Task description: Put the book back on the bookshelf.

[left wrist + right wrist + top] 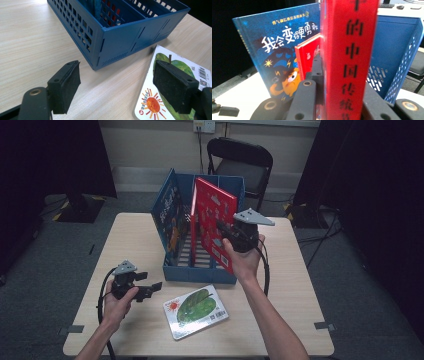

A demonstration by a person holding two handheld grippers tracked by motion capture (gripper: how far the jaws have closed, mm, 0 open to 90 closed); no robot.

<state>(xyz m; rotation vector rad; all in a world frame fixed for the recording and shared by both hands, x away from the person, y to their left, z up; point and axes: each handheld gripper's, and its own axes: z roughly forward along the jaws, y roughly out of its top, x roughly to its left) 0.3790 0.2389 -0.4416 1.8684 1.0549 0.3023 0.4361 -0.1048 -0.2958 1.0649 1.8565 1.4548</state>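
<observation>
Near you, the green picture book (195,311) lies flat on the table (300,290), your left gripper (150,289) spread and idle beside it. Farther off, your right gripper (223,231) pinches the red book (212,220) upright over the blue bin (200,272); next, likely lower it into a slot.

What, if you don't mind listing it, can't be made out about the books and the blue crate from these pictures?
- Red book: the right gripper view cuts off its spine at top and bottom, so the title is incomplete.
- Blue book: its lower part sits behind the blue crate wall in the high view.
- Leaf book: partly hidden by the left gripper pad in the left gripper view; barcode too small.
</observation>
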